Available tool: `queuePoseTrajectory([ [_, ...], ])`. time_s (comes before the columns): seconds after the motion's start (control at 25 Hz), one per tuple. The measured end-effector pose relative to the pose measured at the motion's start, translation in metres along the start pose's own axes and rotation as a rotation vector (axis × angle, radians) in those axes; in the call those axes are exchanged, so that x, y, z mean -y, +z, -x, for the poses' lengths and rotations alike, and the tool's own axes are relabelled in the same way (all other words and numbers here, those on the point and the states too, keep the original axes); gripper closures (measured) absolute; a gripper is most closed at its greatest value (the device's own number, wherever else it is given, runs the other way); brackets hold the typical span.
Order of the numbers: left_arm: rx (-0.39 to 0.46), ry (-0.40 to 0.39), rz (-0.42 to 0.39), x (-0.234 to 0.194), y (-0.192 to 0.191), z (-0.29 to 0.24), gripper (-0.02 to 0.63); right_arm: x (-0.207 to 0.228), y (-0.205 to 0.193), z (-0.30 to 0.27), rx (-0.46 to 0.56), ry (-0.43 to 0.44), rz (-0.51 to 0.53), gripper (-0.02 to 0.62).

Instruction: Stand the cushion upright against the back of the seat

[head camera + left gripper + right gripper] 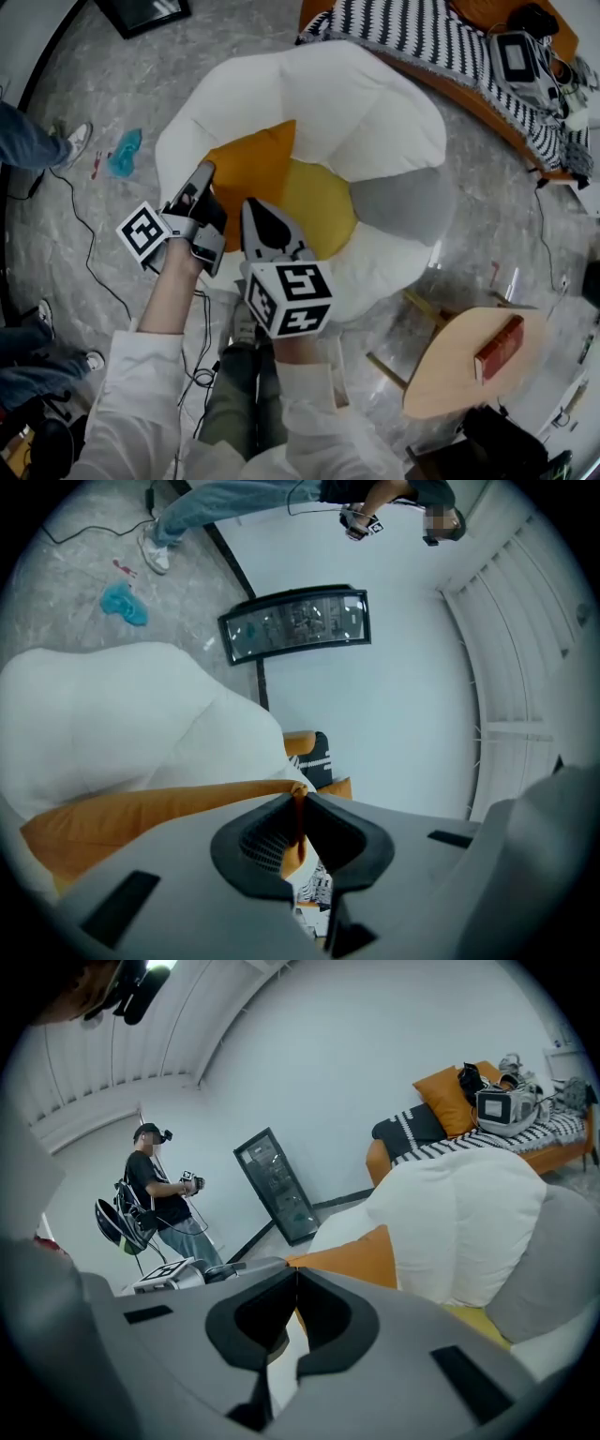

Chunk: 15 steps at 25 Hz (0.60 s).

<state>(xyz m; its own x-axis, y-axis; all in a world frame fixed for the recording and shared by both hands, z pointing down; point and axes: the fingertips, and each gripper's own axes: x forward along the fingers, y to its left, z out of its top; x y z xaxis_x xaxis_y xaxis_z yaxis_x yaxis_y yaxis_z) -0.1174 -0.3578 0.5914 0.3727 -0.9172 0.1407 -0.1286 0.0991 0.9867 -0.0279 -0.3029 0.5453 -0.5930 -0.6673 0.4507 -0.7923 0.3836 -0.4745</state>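
Observation:
An orange cushion [248, 164] lies tilted at the left side of a white padded armchair [356, 103], over its yellow seat [319, 211]. My left gripper [202, 171] is shut on the cushion's near edge. In the left gripper view an orange fold of the cushion [122, 813] runs into the left gripper [298, 797] and is pinched between its pads. My right gripper [251, 206] hovers just right of it over the cushion's lower edge. In the right gripper view the right gripper [297, 1271] has its tips together, with nothing seen between them and the cushion [352, 1255] just behind.
A grey pillow [403, 202] sits at the seat's right. An orange sofa with a striped blanket [422, 33] stands behind. A round wooden side table [459, 375] with a red book [500, 347] is at the right. Cables, a blue cloth [125, 152] and people's feet are at the left.

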Motion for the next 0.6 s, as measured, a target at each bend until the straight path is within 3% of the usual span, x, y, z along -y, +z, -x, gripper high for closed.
queuePoseTrajectory([
  [0.6, 0.075, 0.143, -0.163, -0.024, 0.048, 0.022, 0.546, -0.013, -0.01, 0.005, -0.018, 0.009, -0.034, 0.583],
])
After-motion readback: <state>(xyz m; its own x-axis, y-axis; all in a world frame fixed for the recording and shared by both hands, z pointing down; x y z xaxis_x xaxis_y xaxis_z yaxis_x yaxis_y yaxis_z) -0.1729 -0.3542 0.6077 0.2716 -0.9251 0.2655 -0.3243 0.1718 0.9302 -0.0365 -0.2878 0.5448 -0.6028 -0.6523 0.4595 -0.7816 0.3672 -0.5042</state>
